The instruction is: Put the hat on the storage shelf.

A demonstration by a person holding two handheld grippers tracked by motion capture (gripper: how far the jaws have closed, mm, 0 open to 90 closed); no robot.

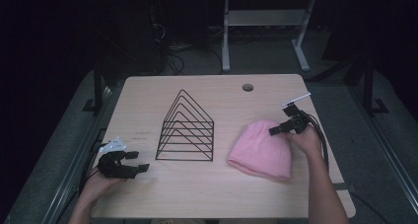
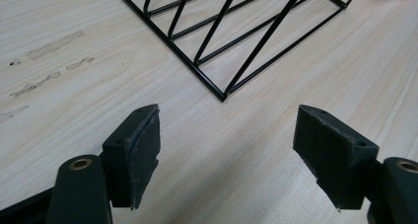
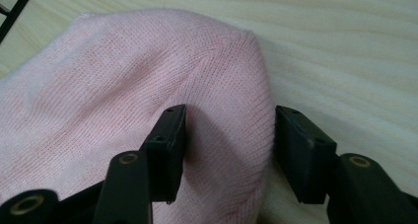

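Right gripper view: right tongs (image 3: 224, 150) held apart, straddling the crown of the pink knit hat (image 3: 123, 95).
Grasp: a thick fold is best gathered before closing.
Left tongs (image 1: 135, 162): apart, empty, lower left.
Wire rack (image 1: 186, 130): centre of the surface (image 1: 148, 91), beyond.

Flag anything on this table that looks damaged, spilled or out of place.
Only some pale scuff marks on the table, left of the black wire rack. The pink beanie lies flat and intact.
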